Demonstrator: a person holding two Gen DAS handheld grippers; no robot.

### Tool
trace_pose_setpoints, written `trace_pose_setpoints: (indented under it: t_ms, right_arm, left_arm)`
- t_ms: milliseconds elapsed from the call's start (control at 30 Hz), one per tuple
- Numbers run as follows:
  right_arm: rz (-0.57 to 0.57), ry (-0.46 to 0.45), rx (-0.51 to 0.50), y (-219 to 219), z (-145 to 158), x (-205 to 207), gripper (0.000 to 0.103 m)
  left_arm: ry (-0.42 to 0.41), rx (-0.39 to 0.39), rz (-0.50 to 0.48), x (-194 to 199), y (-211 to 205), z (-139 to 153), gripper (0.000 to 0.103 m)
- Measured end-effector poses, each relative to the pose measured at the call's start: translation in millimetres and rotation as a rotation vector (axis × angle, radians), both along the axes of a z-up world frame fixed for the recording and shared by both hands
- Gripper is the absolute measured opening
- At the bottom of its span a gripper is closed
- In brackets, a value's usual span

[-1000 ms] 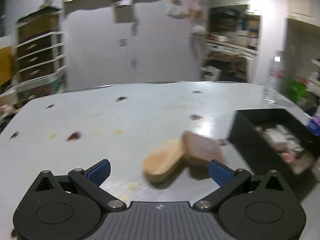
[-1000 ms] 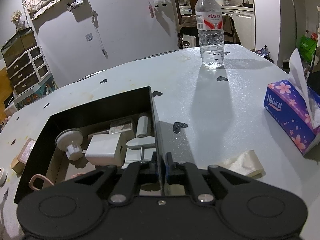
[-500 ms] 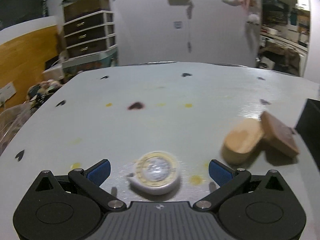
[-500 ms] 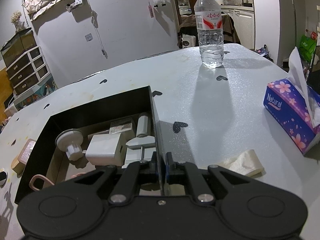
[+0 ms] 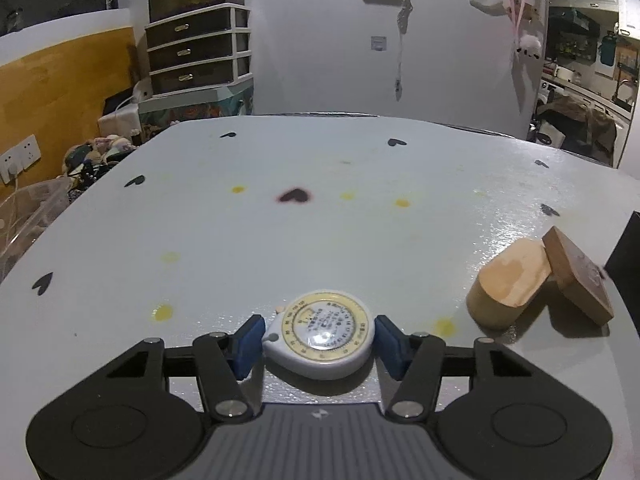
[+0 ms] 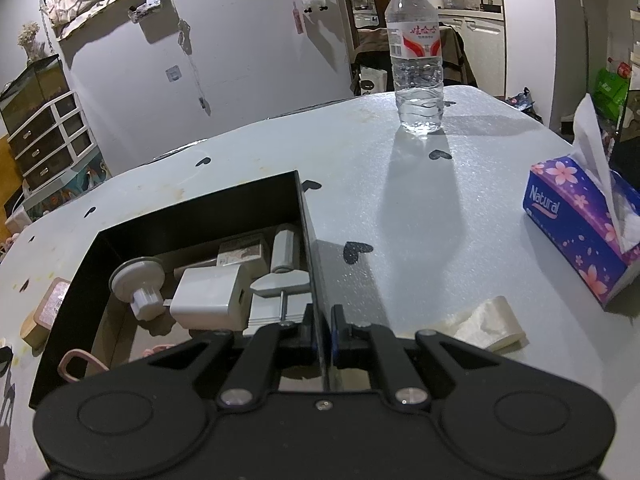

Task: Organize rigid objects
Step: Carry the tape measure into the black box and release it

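Through my left wrist camera, my left gripper [image 5: 320,342] is closing around the round tape measure [image 5: 321,336] lying on the table [image 5: 320,220]; its blue pads sit just beside its sides. Two wooden blocks [image 5: 540,280] lie well right.

Through my right wrist camera, my right gripper [image 6: 322,330] pinches the black box [image 6: 200,208] by its wall. A water bottle [image 6: 418,56], tissue box [image 6: 580,232] and crumpled tissue [image 6: 484,322] stand beyond.

My left camera looks down along my fingers, close over the table's [image 5: 320,208] left end — my right views its right end; both catch the wooden blocks [image 5: 508,282] and far drawers [image 5: 200,54].
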State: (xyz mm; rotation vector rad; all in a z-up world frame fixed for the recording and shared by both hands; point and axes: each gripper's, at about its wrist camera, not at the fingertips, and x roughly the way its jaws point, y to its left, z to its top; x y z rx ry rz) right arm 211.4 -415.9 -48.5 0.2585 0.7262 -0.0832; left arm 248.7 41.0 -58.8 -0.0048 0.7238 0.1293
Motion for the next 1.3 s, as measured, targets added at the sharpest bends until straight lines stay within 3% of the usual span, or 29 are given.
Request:
trace_pose_setpoints:
  t_ms: [200, 400, 633, 800, 1067, 1300]
  right_arm:
    - [0.003, -0.009, -0.015, 1.4, 6.9, -3.4, 0.006]
    - [-0.006, -0.023, -0.025, 2.9, 12.4, -6.3, 0.006]
    - [-0.011, -0.035, -0.019, 2.2, 13.5, -8.9, 0.006]
    - [-0.005, -0.043, -0.009, 0.1, 12.6, -9.3, 0.006]
    - [0.0, -0.051, 0.001, -1.8, 12.0, -10.4, 0.006]
    - [0.004, -0.055, 0.015, -3.4, 11.0, -10.1, 0.006]
  left_arm:
    - [-0.051, -0.027, -0.011, -5.7, -1.7, 9.1, 0.06]
    - [-0.12, -0.053, -0.097, -12.5, -22.5, 30.9, 0.06]
    - [-0.216, -0.126, -0.328, -18.5, -78.3, 59.9, 0.06]
    - [-0.235, -0.187, -0.518, -14.1, -130.3, 69.8, 0.06]
    - [-0.129, -0.247, -0.809, -2.0, -222.1, 59.7, 0.06]
    - [0.007, -0.252, -0.933, 4.9, -276.2, 34.0, 0.06]
